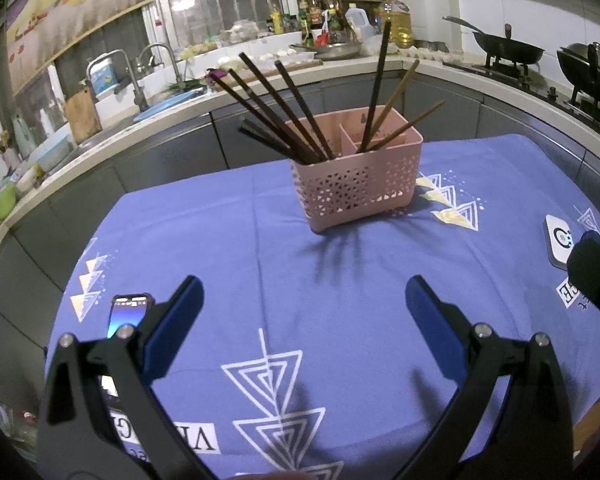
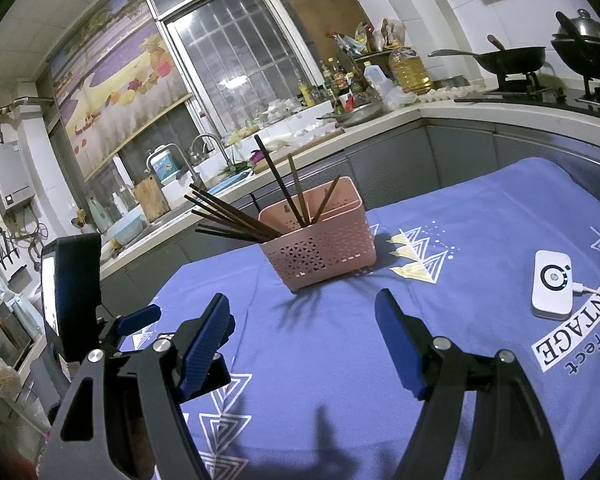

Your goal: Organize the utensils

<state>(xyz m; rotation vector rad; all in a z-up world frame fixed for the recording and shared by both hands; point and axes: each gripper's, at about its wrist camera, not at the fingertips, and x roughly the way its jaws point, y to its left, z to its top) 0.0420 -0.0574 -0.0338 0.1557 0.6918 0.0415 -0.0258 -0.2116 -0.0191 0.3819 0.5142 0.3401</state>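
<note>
Chopsticks stand bundled in a pink perforated basket that sits toward the far edge of the counter, on a blue patterned cloth. Its long side runs left to right across both views, and inner walls split it into compartments. One dark bundle fills the left compartment and leans steeply left, tips fanning out past the basket's rim. A few more chopsticks rise from the right rear compartment, one dark and near upright, two browner ones tilted right.

Both grippers hang over the near part of the cloth, well apart from the basket. The left gripper has its jaws spread wide with nothing between them; the right gripper likewise stands wide open and empty. Bare cloth lies between jaws and basket. A white device with a cable rests on the cloth to the right, and a phone shows beside the left gripper.
</note>
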